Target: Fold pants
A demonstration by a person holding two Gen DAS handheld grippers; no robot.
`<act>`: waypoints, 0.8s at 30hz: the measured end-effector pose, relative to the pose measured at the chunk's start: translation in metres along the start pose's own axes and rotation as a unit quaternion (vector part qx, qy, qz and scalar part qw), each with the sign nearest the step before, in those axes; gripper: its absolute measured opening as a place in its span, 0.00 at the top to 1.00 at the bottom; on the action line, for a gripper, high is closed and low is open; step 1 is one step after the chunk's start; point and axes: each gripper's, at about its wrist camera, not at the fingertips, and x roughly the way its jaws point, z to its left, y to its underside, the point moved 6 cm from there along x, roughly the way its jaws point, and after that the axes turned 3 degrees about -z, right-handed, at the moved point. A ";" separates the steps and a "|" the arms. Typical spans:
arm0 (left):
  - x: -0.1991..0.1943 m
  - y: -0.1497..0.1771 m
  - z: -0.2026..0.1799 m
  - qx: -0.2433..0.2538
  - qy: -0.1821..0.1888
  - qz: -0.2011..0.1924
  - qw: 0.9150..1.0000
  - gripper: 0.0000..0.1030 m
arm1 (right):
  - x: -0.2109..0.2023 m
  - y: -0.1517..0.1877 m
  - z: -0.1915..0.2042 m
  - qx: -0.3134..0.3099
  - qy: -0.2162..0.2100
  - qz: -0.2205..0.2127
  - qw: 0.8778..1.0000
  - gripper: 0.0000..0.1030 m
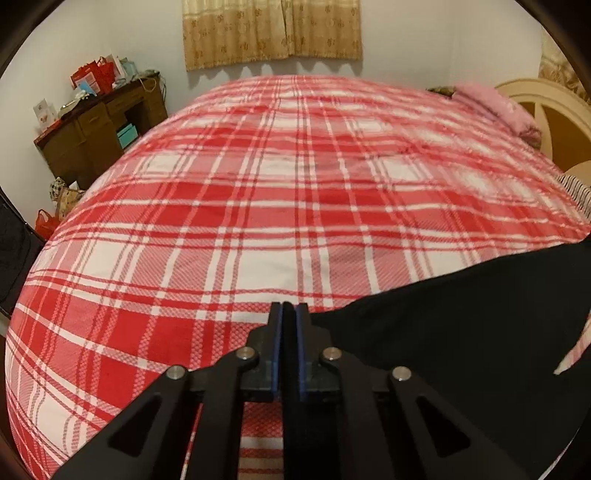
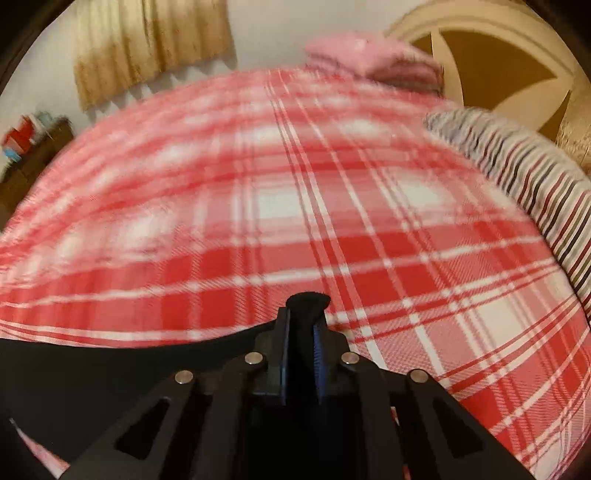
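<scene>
The black pants [image 1: 461, 325] hang stretched over the red-and-white plaid bed [image 1: 258, 184]. In the left wrist view my left gripper [image 1: 289, 310] is shut on an edge of the pants, and the cloth runs off to the right and down. In the right wrist view my right gripper [image 2: 304, 314] is shut on a bunched fold of the pants [image 2: 92, 376], with a black tuft sticking out above the fingertips; the cloth runs off to the left. Both grippers hold the pants above the bed [image 2: 332, 229].
A pink pillow [image 1: 495, 107] and a striped pillow [image 2: 524, 177] lie at the cream headboard [image 2: 498, 48] on the right. A brown desk [image 1: 96, 133] with red bags stands left of the bed. A beige curtain [image 1: 269, 29] hangs on the far wall.
</scene>
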 end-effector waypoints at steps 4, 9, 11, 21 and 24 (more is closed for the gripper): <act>-0.027 -0.003 0.012 -0.037 0.032 -0.037 0.998 0.93 | -0.071 -0.005 0.001 -0.010 -0.020 -0.085 0.996 0.90; -0.064 0.003 0.017 -0.064 0.076 -0.078 0.992 0.93 | -0.151 0.007 -0.006 -0.004 -0.059 -0.175 0.983 0.90; -0.077 0.011 0.017 -0.070 0.091 -0.091 0.989 0.94 | -0.176 0.022 -0.013 0.004 -0.066 -0.195 0.979 0.90; -0.128 0.074 0.033 -0.110 0.155 -0.138 0.972 0.97 | -0.210 0.134 -0.067 0.060 -0.061 -0.185 0.979 0.90; -0.122 0.094 0.031 -0.106 0.152 -0.117 0.976 0.97 | -0.211 0.160 -0.074 0.069 -0.070 -0.180 0.979 0.90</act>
